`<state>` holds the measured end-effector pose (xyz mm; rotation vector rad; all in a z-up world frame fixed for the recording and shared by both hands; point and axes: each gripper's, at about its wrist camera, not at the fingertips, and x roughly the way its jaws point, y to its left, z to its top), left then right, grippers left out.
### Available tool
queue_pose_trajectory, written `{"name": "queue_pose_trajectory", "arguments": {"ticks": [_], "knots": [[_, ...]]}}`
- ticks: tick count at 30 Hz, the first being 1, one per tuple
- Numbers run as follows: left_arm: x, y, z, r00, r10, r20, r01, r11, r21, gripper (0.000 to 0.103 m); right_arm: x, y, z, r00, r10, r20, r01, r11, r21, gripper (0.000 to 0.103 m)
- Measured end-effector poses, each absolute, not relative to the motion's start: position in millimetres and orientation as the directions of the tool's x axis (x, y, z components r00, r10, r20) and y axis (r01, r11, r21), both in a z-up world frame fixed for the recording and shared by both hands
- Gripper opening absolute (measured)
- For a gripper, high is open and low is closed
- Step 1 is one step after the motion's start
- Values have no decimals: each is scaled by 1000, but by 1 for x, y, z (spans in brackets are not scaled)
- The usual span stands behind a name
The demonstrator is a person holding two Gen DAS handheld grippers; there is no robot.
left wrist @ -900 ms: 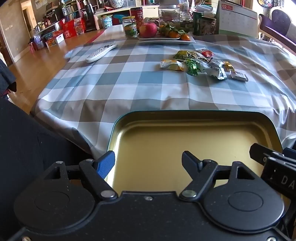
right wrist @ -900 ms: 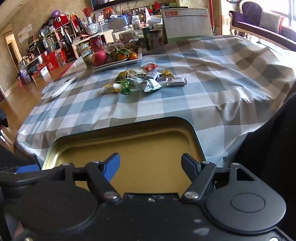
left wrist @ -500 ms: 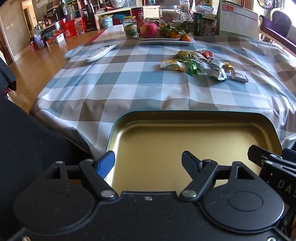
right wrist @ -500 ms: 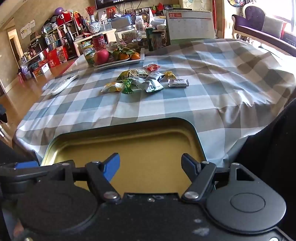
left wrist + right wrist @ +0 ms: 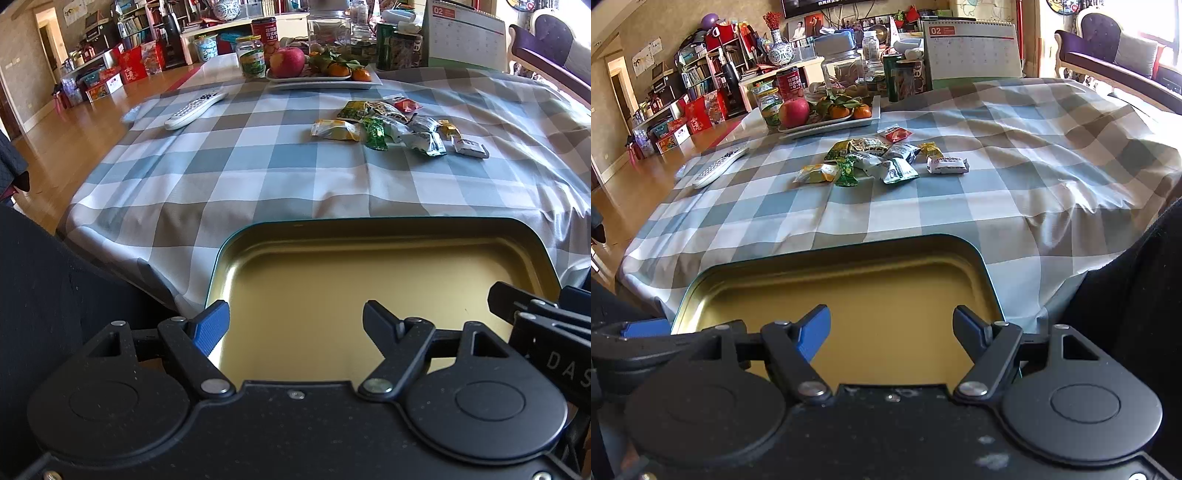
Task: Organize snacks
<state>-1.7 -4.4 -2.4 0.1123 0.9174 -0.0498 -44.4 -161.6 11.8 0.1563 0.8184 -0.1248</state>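
Observation:
A shallow gold tin tray (image 5: pixel 388 236) (image 5: pixel 975 258) with a dark green rim lies at the near edge of the checked tablecloth, nothing inside it. Several wrapped snacks (image 5: pixel 395 123) (image 5: pixel 882 158) lie in a loose heap in the middle of the table, well beyond the tray. My left gripper (image 5: pixel 295 317) hangs open over the tray's near left part. Over the near right part my right gripper (image 5: pixel 890 321) also stands open, nothing between its fingers. The right gripper's body shows at the right edge of the left wrist view.
A white remote control (image 5: pixel 195 107) (image 5: pixel 720 166) lies at the left of the cloth. A white plate of fruit (image 5: pixel 321 79) (image 5: pixel 831 123) with an apple and oranges, jars and a desk calendar (image 5: pixel 971 51) stand at the back. Dark clothing flanks the near edge.
Both views have tilted up slightly, most in the right wrist view, where the snacks sit a little lower in frame. The tray and snacks lie as before. Both grippers stay open.

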Motion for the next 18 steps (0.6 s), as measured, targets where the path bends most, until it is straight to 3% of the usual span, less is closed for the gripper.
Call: {"name": "queue_pose_trajectory", "arguments": {"ticks": [18], "knots": [[-1,-4,-1,604,2,-797,84,994,66,80,-45,-162,11,676,-51,-735,169,982,86,76]]}}
